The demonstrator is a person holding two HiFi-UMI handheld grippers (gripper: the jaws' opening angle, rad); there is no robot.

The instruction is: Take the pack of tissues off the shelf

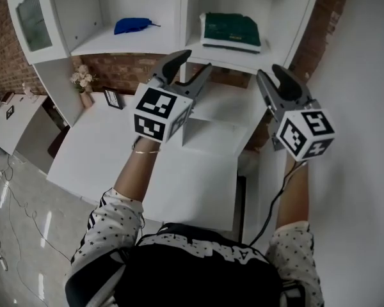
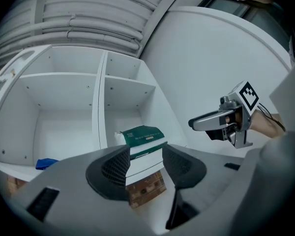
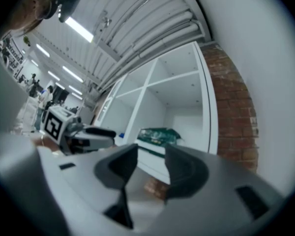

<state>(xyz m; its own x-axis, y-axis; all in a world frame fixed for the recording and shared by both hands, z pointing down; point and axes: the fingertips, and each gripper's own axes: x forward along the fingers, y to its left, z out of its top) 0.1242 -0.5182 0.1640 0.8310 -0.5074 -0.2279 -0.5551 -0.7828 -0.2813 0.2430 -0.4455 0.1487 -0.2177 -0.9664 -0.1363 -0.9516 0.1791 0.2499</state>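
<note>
The green pack of tissues (image 1: 230,29) lies on the white shelf (image 1: 125,45), upper centre-right of the head view. Below it, the left gripper (image 1: 191,69) and right gripper (image 1: 271,77) hover with jaws wide apart, empty. A blue cloth (image 1: 133,25) sits upper centre-left.

blue cloth (image 1: 133,25) | flowers (image 1: 82,77) in vase | small frame (image 1: 113,98) | brick wall (image 1: 125,71)

text: none legible; tissue pack (image 2: 143,134) print: too blurred
</note>
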